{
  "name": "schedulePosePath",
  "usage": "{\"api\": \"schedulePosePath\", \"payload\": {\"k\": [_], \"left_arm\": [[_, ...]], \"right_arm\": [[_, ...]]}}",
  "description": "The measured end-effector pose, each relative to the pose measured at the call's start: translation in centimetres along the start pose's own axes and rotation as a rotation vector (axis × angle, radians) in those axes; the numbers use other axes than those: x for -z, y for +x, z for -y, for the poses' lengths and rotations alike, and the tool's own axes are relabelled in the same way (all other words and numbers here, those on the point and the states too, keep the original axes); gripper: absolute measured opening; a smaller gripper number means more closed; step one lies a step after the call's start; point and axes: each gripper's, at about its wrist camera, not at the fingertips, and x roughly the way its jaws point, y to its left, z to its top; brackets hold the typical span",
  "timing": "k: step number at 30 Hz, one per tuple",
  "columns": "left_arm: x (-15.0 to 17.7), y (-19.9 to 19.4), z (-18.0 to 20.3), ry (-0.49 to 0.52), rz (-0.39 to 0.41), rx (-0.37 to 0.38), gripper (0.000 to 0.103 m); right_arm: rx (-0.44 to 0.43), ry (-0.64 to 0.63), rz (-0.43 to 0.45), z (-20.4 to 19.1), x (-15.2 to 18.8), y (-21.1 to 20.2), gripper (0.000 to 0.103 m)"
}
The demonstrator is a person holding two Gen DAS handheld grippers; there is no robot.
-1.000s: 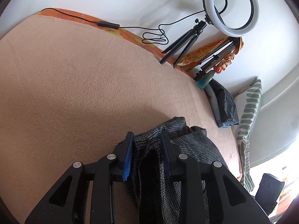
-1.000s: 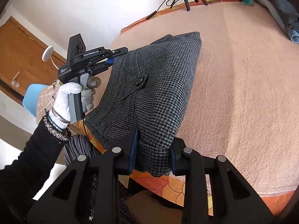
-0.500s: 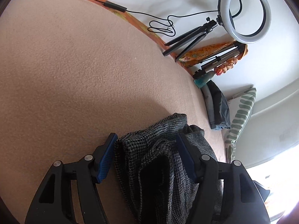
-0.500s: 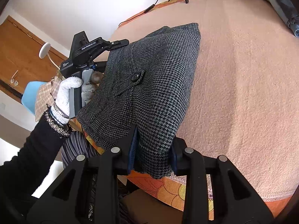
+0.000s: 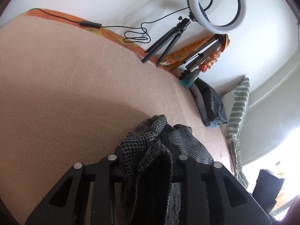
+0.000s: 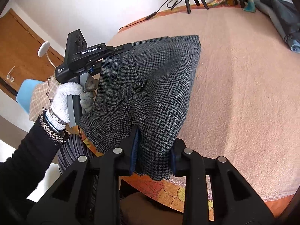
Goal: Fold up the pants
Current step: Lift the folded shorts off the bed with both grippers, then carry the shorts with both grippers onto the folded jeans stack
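Bed: beige fleece blanket (image 5: 75,93) spreads wide and bare over an orange floral sheet (image 6: 168,193), so you have a broad field to lay the garment out on.
Far edge: ring light (image 5: 217,7) on its small tripod, a second tripod, a folded stack of dark clothes (image 5: 210,103) and a green-striped pillow (image 5: 238,108) all sit along the wall, well apart from your work.
Pants: grey houndstooth trousers (image 6: 153,86) lie at the near edge of the bed, buttoned back pocket facing up, part of the cloth spilling over the edge toward you.
Left gripper (image 5: 144,148): you have just been closing its jaws, and they are now clenched on a bunched fold of the trouser fabric; seen from the right wrist, this gripper (image 6: 120,47) meets the cloth at its far left corner.
Left hand (image 6: 65,97): white-gloved, wrapped around the handle, black sleeve behind it.
Right gripper (image 6: 153,155): its jaws are grasping the near corner of the trousers, fabric pinched between the blue pads (image 6: 135,150).
Why held so: you seem to hold two corners of one end, which would let you lift and draw the trousers flat onto the blanket.
Stage: judging by the rumpled cloth, folding has barely begun.
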Motion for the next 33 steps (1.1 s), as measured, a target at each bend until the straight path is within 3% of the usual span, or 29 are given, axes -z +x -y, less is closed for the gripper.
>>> {"api": "schedulePosePath", "payload": {"k": [6, 15, 33], "left_arm": [[-0.5, -1.5, 2.7, 0.045, 0.042, 0.022, 0.025], [-3.1, -1.2, 9.1, 0.120, 0.089, 0.104, 0.025], [-10.7, 8.7, 26.1, 0.297, 0.110, 0.259, 0.025]], "right_arm": [[0.070, -0.102, 0.061, -1.7, -0.4, -3.0, 0.027], [0.151, -0.146, 0.150, -0.2, -1.4, -8.7, 0.027], [0.378, -0.151, 0.323, 9.3, -6.4, -21.3, 0.026]]}}
